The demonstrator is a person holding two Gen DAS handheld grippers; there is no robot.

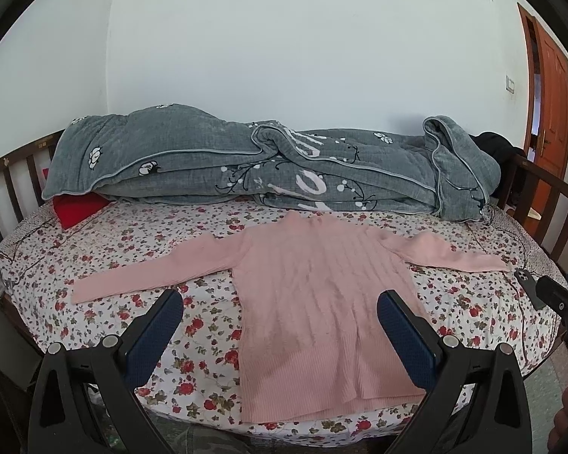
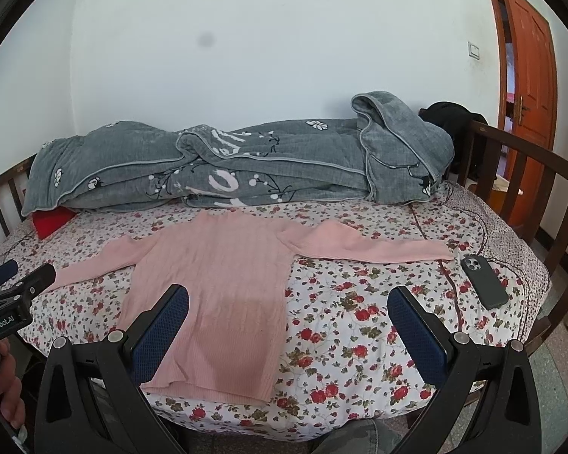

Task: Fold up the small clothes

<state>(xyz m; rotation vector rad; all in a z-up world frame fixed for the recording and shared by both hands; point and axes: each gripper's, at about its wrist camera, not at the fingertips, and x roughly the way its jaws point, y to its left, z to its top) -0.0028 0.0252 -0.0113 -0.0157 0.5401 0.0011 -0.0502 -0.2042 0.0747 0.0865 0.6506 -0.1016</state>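
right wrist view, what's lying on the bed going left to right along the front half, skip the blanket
left gripper at the picture's edge → pink sweater spread flat → dark phone lying face down near the bed's right side.

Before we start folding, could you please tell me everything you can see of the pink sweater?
The pink sweater is a fuzzy, ribbed knit with a high neck and long sleeves. It lies flat and unfolded on the floral sheet, both sleeves spread sideways, hem toward the near edge of the bed, neck toward the grey quilt, apparently just short of it. Neither the open left gripper nor the open right gripper holds it.
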